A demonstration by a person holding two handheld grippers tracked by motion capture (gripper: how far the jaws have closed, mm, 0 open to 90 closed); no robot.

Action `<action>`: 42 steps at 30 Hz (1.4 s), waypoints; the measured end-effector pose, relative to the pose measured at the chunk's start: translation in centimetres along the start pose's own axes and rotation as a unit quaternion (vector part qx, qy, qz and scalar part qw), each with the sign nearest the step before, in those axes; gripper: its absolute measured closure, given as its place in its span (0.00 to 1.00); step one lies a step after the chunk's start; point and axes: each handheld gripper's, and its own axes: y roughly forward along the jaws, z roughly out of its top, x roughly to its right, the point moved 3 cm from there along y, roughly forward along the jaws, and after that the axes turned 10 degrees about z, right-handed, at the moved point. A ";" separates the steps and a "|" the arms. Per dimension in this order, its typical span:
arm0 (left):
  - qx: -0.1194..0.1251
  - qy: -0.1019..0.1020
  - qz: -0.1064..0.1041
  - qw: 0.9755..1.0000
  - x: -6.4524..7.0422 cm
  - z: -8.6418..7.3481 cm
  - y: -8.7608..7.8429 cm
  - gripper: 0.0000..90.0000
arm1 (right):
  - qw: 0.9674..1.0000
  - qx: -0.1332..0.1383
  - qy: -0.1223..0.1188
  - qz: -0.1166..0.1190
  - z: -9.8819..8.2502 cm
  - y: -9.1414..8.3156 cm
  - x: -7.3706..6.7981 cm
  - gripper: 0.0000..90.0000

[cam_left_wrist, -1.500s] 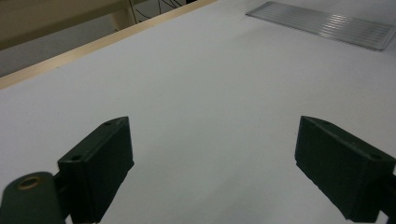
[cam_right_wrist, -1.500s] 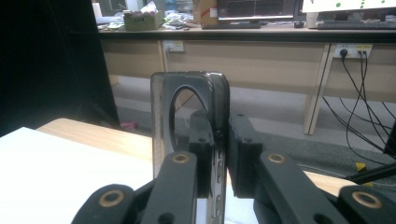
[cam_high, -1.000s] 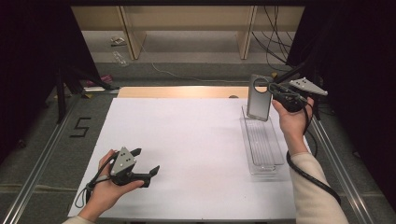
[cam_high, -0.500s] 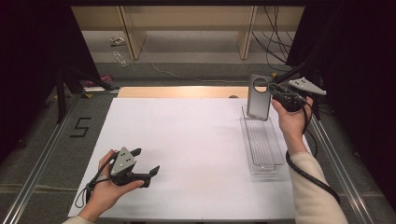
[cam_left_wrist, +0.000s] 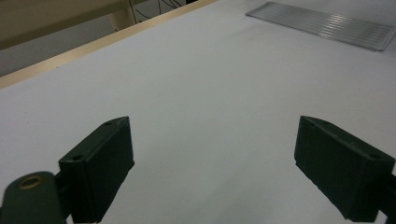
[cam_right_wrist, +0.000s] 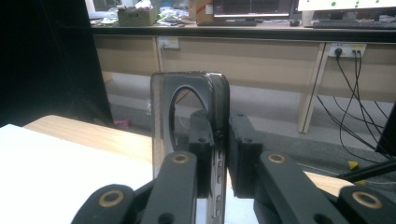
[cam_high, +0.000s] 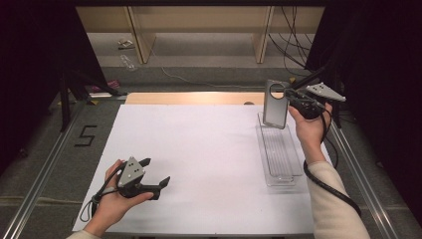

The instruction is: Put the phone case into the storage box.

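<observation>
Item: grey phone case (cam_high: 275,103), upright above clear tray (cam_high: 278,149) far end | Right gripper (cam_high: 291,96): clamped on case edge, apparently for slotting | Left gripper (cam_high: 154,173): jaws apart, idle over white table sheet (cam_high: 199,149).

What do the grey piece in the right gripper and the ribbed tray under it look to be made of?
Phone case: likely smoky translucent plastic, glossy; the background shows through it. Tray: clear rigid plastic, probably acrylic; the white table shows through its ribs.
</observation>
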 end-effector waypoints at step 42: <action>0.001 0.000 -0.001 1.000 0.1 0.0 0.0 0.13 | 1.000 -0.015 0.001 -0.011 -0.9 0.8 0.1 0.91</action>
